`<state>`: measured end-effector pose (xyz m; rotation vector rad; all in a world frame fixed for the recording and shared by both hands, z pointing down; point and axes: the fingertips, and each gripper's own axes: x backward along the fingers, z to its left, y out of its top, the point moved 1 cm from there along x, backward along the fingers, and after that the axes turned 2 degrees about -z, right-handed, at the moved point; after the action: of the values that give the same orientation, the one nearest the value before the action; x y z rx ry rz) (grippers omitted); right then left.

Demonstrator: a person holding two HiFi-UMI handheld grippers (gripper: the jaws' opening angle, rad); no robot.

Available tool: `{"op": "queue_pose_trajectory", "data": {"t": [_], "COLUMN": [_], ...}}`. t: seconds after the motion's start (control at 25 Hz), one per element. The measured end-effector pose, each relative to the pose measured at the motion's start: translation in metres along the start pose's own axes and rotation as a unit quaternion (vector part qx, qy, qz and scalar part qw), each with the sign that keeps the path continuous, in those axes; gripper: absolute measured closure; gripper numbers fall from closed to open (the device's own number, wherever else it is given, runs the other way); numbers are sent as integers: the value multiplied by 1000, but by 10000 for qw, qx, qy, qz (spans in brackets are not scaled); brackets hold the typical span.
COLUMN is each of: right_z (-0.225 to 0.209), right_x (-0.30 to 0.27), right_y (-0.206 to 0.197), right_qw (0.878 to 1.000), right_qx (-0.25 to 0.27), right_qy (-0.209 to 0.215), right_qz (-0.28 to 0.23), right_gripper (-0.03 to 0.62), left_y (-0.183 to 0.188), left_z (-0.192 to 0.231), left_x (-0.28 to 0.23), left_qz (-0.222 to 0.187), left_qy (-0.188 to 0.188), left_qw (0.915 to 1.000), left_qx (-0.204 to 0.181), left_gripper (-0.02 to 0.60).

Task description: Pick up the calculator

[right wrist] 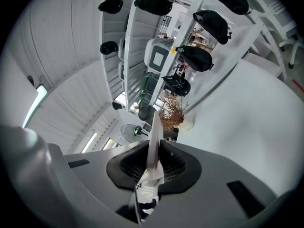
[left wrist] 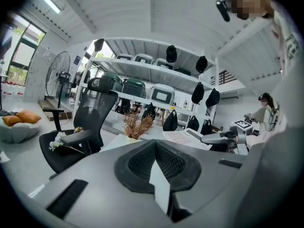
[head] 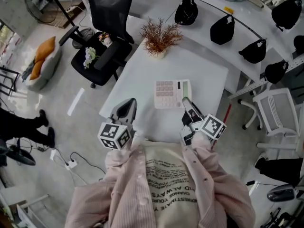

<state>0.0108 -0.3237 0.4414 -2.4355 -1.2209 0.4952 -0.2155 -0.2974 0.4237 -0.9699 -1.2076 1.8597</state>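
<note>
The calculator [head: 171, 94], pale with pinkish keys and a small screen, is over the white table [head: 137, 84] in the head view. My right gripper [head: 187, 101] is shut on its right edge. In the right gripper view the calculator [right wrist: 155, 127] shows as a thin white edge clamped between the dark pads [right wrist: 175, 167], and the view is rolled to one side. My left gripper [head: 127, 107] hangs at the table's near left edge, jaws together, holding nothing. The left gripper view shows the calculator [left wrist: 186, 137] and my right gripper [left wrist: 223, 139] off to its right.
A dried plant in a vase [head: 160, 37] stands at the table's far end. A black office chair [head: 107, 32] holding flowers is at the far left. Several black bags [head: 222, 30] hang along the white counter. A white chair [head: 278, 110] stands to the right.
</note>
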Motion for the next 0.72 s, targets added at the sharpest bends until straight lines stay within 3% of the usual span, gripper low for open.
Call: {"op": "queue_pose_trajectory", "data": {"t": [0.44,0.72], "right_z": [19,17], "right_x": [6,6], "right_y": [20,25], "right_qw": [9992,9991], "right_qx": [-113,86], "right_qy": [150,193], "right_qz": [-342,-379], "right_gripper": [542,542], "left_y": [18,22], "left_z": [7,7], "left_x": [0,-2], "left_qz": [-192,-232], "left_qy": [38,29], "left_qw": [9997,9995], "left_qx": [-160,-228], "left_gripper": [580,580]}}
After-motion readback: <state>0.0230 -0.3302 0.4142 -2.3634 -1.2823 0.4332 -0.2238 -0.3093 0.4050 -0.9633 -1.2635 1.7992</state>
